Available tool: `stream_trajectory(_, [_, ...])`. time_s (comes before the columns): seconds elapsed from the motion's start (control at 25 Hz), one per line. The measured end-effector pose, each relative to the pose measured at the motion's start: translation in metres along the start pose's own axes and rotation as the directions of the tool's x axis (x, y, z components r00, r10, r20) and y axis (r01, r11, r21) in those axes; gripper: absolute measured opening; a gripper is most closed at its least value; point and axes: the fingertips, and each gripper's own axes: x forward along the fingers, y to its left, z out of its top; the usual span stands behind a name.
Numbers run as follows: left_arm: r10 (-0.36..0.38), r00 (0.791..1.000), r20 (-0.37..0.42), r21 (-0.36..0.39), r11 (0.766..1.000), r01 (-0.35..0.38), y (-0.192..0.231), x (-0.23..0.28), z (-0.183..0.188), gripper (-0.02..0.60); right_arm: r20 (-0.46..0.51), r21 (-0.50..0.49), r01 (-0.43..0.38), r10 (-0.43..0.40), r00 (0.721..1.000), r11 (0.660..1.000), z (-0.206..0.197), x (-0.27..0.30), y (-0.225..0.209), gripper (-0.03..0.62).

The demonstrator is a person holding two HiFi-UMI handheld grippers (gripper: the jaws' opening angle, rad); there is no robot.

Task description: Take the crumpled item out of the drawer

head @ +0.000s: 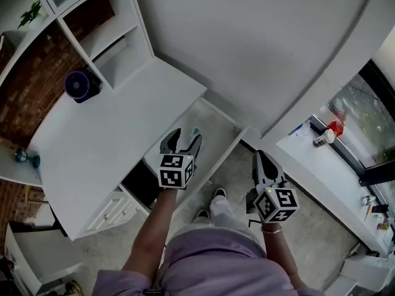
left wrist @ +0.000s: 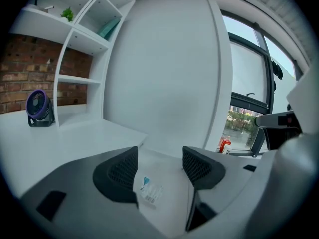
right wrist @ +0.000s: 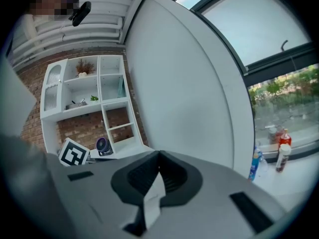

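Drawer (head: 217,127) open, left gripper (left wrist: 159,167) jaws wide above it, right gripper (right wrist: 158,175) jaws pinching white paper (right wrist: 151,202)

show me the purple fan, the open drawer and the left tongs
purple fan (head: 80,84), head view, its round front
drawer (head: 217,135), head view, bare white floor inside
left tongs (left wrist: 160,159), left gripper view, midway between the tips
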Motion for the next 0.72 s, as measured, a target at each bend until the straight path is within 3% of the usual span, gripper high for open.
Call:
stream_trajectory(0.36, [0.001,0.994,-0.111,0.016,1.000,0.001,0.004,0.052,-0.029,0.272,-0.031,0.014,-0.011,0.012,0.999,1.000,-0.006,0.017,-0.014,0.003])
stream_trajectory(0.72, [0.014,0.967,-0.253,0.018,1.000,-0.010,0.008,0.086,-0.077,0.273,-0.045,0.012,-0.004,0.004,0.999,1.000,-0.007,0.021,-0.023,0.003])
